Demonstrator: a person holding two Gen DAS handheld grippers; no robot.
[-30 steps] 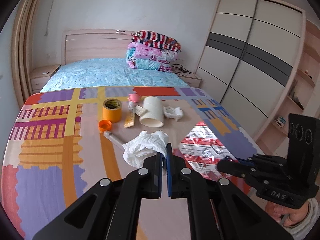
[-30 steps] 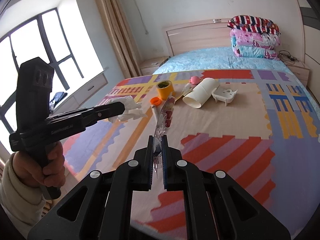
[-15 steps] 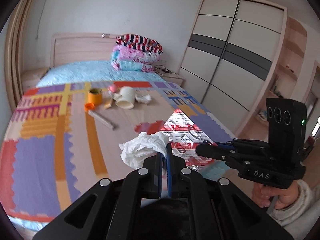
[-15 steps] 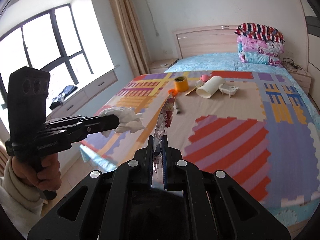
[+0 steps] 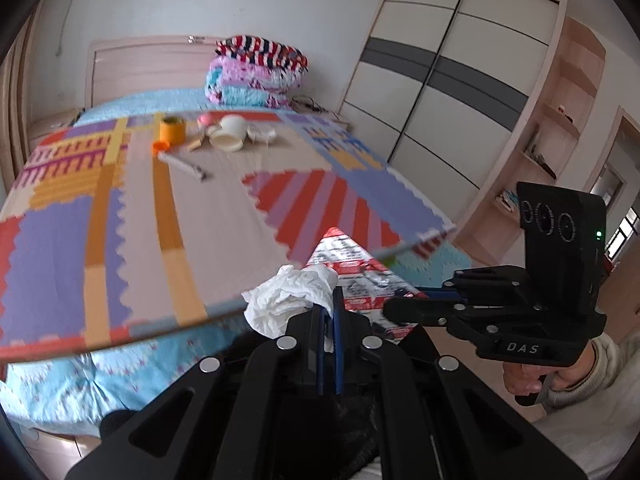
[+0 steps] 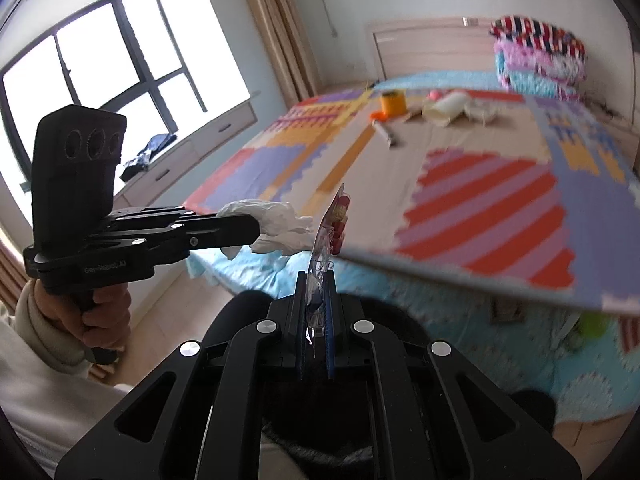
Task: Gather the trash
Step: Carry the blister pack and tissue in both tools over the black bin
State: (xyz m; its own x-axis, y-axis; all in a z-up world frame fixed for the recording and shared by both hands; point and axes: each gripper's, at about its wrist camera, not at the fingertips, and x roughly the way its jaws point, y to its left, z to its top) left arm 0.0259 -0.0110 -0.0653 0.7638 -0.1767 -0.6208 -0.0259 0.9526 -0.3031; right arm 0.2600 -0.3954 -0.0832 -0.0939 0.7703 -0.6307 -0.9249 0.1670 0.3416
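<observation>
My left gripper (image 5: 328,312) is shut on a crumpled white tissue (image 5: 288,300), held in the air past the foot of the bed; the tissue also shows in the right wrist view (image 6: 280,224). My right gripper (image 6: 316,280) is shut on a red and white plastic snack wrapper (image 6: 334,224), seen flat in the left wrist view (image 5: 352,268). Both grippers are side by side, off the colourful foam mat (image 5: 140,216).
Far on the mat lie an orange tape roll (image 5: 172,128), an orange cap (image 5: 161,146), a white tube (image 5: 182,164), a white paper cup (image 5: 230,134) and a pink item (image 5: 206,120). Folded quilts (image 5: 256,72) sit at the headboard. A wardrobe (image 5: 440,80) stands right; windows (image 6: 100,60) left.
Both grippers have pulled back from the mat past the bed's foot edge and dropped lower, still holding the tissue and the wrapper. The items on the mat look farther away.
</observation>
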